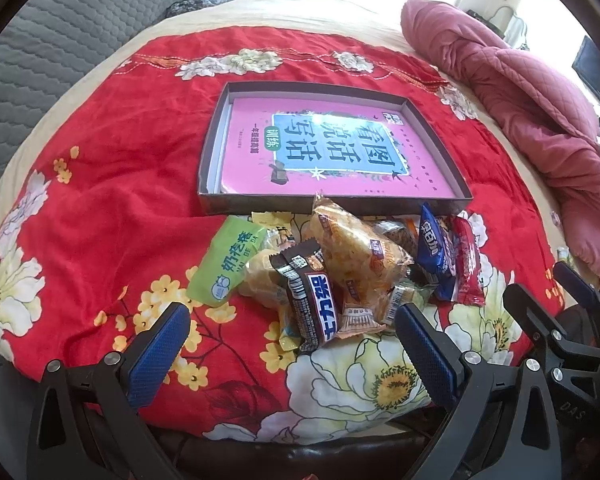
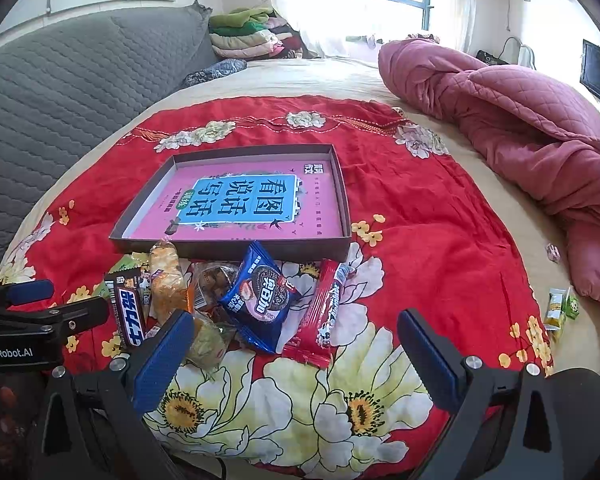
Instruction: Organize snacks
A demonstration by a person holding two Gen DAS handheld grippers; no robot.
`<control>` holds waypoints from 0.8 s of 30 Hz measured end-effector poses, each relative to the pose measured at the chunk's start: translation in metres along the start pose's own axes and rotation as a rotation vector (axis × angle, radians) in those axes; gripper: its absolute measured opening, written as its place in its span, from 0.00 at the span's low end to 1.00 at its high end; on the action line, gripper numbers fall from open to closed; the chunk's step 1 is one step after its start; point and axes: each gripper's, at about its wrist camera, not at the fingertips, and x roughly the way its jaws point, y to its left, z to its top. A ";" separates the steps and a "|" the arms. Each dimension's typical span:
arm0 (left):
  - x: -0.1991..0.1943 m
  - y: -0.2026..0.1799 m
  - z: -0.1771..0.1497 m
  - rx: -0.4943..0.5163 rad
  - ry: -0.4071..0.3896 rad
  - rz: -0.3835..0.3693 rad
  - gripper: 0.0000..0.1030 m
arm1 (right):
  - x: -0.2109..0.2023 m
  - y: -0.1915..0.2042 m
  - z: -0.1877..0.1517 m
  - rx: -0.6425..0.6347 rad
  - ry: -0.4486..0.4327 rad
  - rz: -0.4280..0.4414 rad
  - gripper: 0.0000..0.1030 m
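A shallow dark box (image 1: 332, 205) (image 2: 228, 247) lined with a pink printed sheet lies on the red floral cloth. In front of it sits a heap of snack packets: a green pack (image 1: 224, 264), a brown chocolate bar (image 1: 310, 304) (image 2: 126, 308), a yellow crisp bag (image 1: 356, 256) (image 2: 165, 276), a blue cookie pack (image 1: 434, 256) (image 2: 262, 300) and a red candy stick (image 1: 468, 260) (image 2: 320, 316). My left gripper (image 1: 292, 340) stands open just short of the heap. My right gripper (image 2: 296, 344) is open near the blue pack and red stick. Neither holds anything.
A crumpled pink quilt (image 2: 520, 136) lies along the right side of the bed. Two small green-yellow packets (image 2: 560, 308) rest apart at the right. A grey padded headboard (image 2: 72, 92) rises on the left, folded clothes (image 2: 248, 36) behind.
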 end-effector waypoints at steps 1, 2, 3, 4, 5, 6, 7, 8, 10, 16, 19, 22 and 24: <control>0.000 0.000 0.000 0.001 0.000 -0.001 0.99 | 0.000 0.000 0.000 0.000 0.001 0.000 0.99; 0.000 0.000 0.000 0.001 0.000 -0.001 0.99 | 0.000 0.000 0.000 0.000 0.000 0.000 0.99; 0.000 0.000 0.000 0.001 -0.001 -0.001 0.99 | 0.000 0.000 0.000 0.000 0.000 0.000 0.99; 0.000 0.000 0.000 0.001 -0.001 -0.001 0.99 | 0.000 0.000 0.000 0.000 0.000 0.000 0.99; 0.000 0.000 0.000 0.001 -0.001 -0.001 0.99 | 0.000 0.000 0.000 -0.001 0.000 0.001 0.99; 0.000 -0.001 0.000 0.001 0.000 0.000 0.99 | 0.000 0.000 0.000 -0.001 0.001 0.000 0.99; 0.001 -0.001 0.000 0.001 0.001 0.000 0.99 | 0.000 0.000 0.000 -0.001 0.002 0.001 0.99; 0.001 -0.001 0.000 0.001 0.000 -0.001 0.99 | 0.001 0.000 0.000 -0.001 0.001 0.002 0.99; 0.001 -0.002 0.000 0.002 0.000 -0.002 0.99 | 0.001 0.000 0.000 -0.001 0.002 0.002 0.99; 0.001 -0.002 -0.001 0.001 0.000 -0.005 0.99 | 0.001 -0.001 0.000 -0.001 0.001 0.002 0.99; 0.002 -0.001 -0.001 -0.001 0.003 -0.007 0.99 | 0.001 0.000 0.000 0.000 0.001 0.002 0.99; 0.002 -0.001 -0.001 0.000 0.003 -0.007 0.99 | 0.001 -0.001 0.000 -0.001 0.002 0.002 0.99; 0.002 -0.001 -0.001 0.000 0.004 -0.007 0.99 | 0.001 -0.001 0.000 -0.001 0.003 0.003 0.99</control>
